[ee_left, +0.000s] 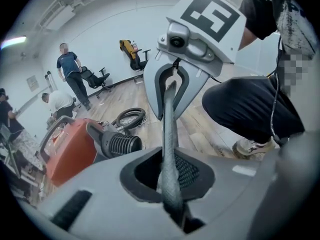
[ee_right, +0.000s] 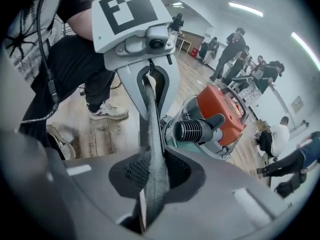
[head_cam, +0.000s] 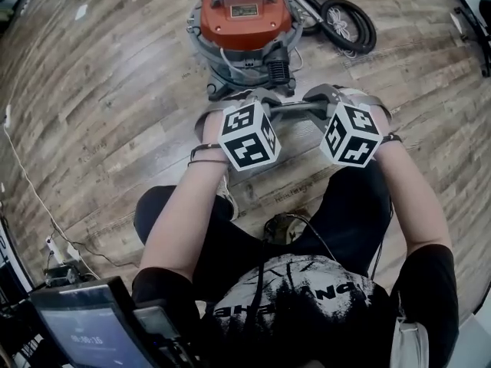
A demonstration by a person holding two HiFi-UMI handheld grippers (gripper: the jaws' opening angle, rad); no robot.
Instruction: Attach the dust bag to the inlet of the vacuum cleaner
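Note:
The dust bag point(head_cam: 295, 107) shows as a flat grey strip stretched edge-on between my two grippers, above the wooden floor. My left gripper point(head_cam: 265, 100) is shut on one end of the bag point(ee_left: 169, 134). My right gripper point(head_cam: 322, 98) is shut on the other end point(ee_right: 152, 134). The two face each other: the right gripper point(ee_left: 173, 79) fills the left gripper view, and the left gripper point(ee_right: 149, 79) fills the right gripper view. The orange-topped vacuum cleaner point(head_cam: 245, 21) stands just beyond, its black ribbed inlet point(head_cam: 280, 71) turned toward me. That inlet point(ee_left: 122, 144) point(ee_right: 191, 130) lies beside and below the bag.
A coiled black hose point(head_cam: 345, 21) lies on the floor right of the vacuum. A screen point(head_cam: 84, 332) and a cable point(head_cam: 46, 205) are at my lower left. My shoe point(ee_right: 106, 111) rests on the floor below. Several people point(ee_right: 235, 49) and office chairs point(ee_left: 135, 54) are farther off.

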